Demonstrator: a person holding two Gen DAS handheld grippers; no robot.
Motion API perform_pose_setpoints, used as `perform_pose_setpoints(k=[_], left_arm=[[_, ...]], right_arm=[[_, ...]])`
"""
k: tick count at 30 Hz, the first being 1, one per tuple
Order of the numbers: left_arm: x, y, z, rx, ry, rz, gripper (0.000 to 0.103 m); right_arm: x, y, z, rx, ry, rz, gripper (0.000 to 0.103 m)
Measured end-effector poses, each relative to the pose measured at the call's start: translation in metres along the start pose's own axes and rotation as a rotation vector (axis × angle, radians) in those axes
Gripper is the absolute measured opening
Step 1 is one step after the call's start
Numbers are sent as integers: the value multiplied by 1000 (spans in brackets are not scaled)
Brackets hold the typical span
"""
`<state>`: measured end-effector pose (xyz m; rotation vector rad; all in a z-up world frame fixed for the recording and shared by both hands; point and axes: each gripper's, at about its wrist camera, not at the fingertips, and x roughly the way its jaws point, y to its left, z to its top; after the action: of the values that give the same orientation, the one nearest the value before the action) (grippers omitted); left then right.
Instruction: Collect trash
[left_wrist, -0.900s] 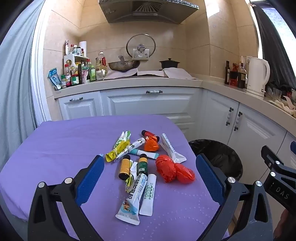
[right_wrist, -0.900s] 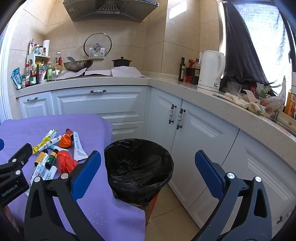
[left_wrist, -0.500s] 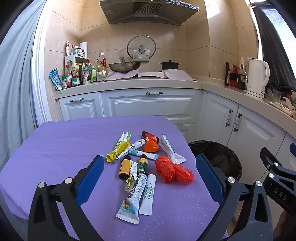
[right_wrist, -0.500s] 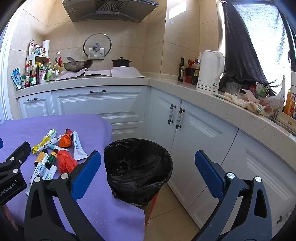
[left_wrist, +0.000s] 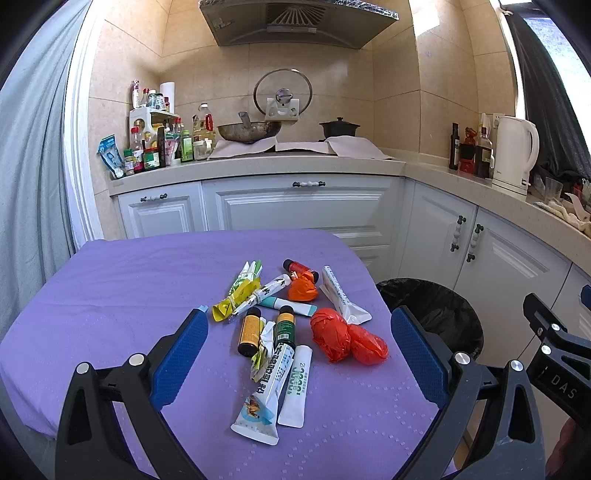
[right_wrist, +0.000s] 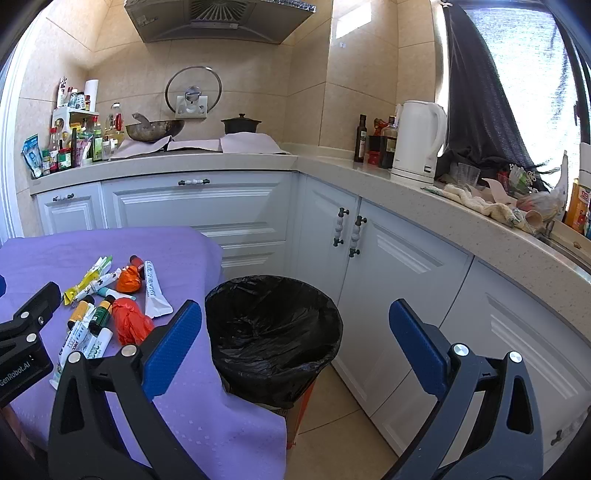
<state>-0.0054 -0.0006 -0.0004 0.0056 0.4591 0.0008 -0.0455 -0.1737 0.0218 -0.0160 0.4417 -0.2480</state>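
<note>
Left wrist view: looked forward and down over the worktop (left_wrist: 110, 295), close above the trash (left_wrist: 288, 325). Right wrist view: faced the bin (right_wrist: 273, 325) from just beside the worktop. Shared: trash, bin, cabinets (left_wrist: 295, 206), each other's claw edge.

White kettle (right_wrist: 417, 142), wok (left_wrist: 248, 131) and black pot (left_wrist: 339, 127) on countertop (right_wrist: 332, 164).

Trash (left_wrist: 284, 325) on table (left_wrist: 110, 295), bin (left_wrist: 439, 314) right of it

Trash pile (left_wrist: 284, 325): tubes, small bottles, orange wads, lying clustered on purple tablecloth; black-lined bin (right_wrist: 273, 328) beside, open.
</note>
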Motion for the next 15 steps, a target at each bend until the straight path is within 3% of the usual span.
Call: perform_pose_setpoints(k=[15], left_arm=[[0, 1, -1, 0, 3, -2, 97]], right_arm=[[1, 2, -1, -2, -1, -2, 99]])
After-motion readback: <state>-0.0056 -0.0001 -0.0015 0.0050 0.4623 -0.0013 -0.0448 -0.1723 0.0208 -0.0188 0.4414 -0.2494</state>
